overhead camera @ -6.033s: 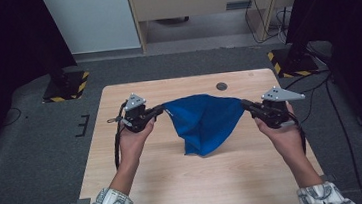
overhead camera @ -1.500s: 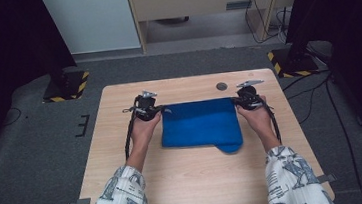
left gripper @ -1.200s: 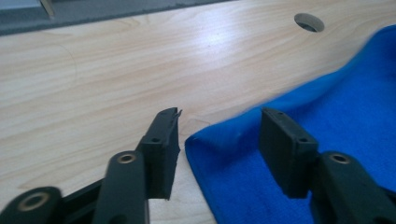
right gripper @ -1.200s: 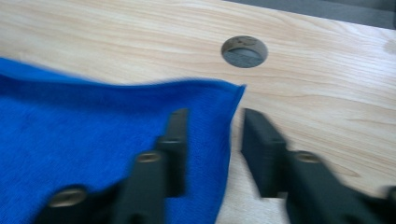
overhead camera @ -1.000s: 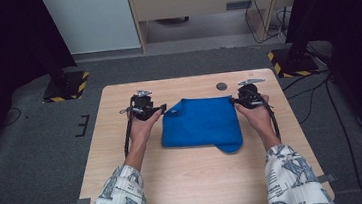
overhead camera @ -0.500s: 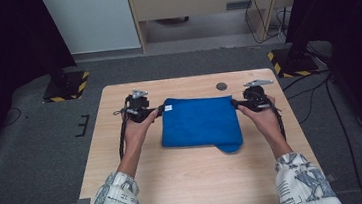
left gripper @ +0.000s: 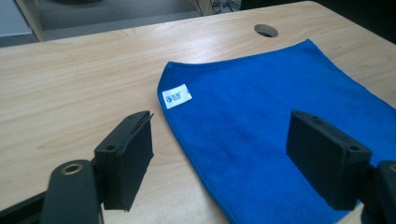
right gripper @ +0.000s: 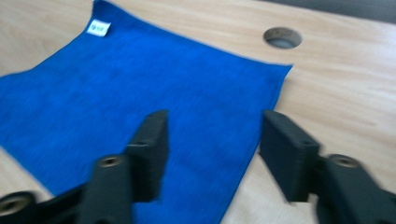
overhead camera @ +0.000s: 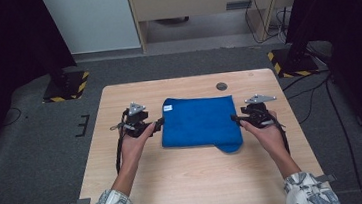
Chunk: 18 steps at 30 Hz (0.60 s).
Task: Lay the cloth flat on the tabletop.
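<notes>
A blue cloth (overhead camera: 198, 120) lies folded flat on the wooden table (overhead camera: 201, 180), with a white label (overhead camera: 168, 107) at its far left corner. My left gripper (overhead camera: 160, 122) is level with the cloth's left edge. Its jaws are open and have just been opening further. In the left gripper view the gripper (left gripper: 219, 158) hovers over that edge of the cloth (left gripper: 280, 107), the pads clear of it. My right gripper (overhead camera: 234, 119) is at the right edge. Its jaws have just closed a little but stand open above the cloth (right gripper: 140, 79), gripping nothing.
A round cable hole (overhead camera: 221, 86) sits in the table just beyond the cloth's far edge. Bare wood surrounds the cloth. Dark stands with yellow-black bases (overhead camera: 66, 86) flank the table on the grey floor, and cables trail at the right.
Six seconds ago the cloth hung between both grippers. It now lies flat and released. Over the last second both hands drew back from its far corners toward the person, alongside its side edges.
</notes>
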{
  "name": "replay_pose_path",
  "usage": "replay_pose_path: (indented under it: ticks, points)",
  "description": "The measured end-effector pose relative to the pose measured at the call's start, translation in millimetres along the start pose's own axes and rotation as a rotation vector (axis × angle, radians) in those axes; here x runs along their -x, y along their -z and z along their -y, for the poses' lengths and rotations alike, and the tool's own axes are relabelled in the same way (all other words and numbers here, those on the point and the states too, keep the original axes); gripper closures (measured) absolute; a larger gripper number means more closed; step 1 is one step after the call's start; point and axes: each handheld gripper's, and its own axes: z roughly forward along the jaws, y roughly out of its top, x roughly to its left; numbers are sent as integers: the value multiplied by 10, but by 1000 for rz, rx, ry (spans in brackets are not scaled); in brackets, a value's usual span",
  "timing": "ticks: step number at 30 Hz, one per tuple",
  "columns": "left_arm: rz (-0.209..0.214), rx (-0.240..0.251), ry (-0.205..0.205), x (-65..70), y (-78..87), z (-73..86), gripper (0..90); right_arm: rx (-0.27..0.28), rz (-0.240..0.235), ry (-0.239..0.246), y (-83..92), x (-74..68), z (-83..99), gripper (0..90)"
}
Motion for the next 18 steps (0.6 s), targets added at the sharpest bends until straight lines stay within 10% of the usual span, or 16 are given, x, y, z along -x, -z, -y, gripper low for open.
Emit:
replay_pose_path:
  ticks: [18]
  points:
    - [21, 0, 6, 14, 299, 435, 197, 33, -81, 46, 248, -332, 299, 696]
